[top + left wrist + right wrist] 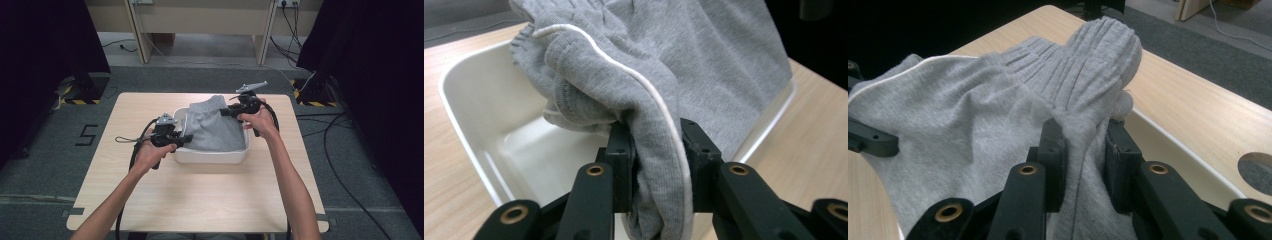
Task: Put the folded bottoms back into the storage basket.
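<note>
Lying across a white tub (pixel 210 156) at the middle of the wooden tabletop (pixel 200 200), grey garment (pixel 216 127) with white piping and a ribbed waistband. Clamped on a piped fold at the tub's near-left corner, left hand-held gripper (pixel 183 140), jaws pressed into cloth on both sides. Clamped on the ribbed waistband at the tub's far-right corner, right hand-held gripper (pixel 227 111), cloth bunched between its jaws. Beyond the tub, dark curtains and grey floor with cables.

garment (pixel 216 127) in tub (pixel 210 157), tub mid-table (pixel 200 200)
</note>
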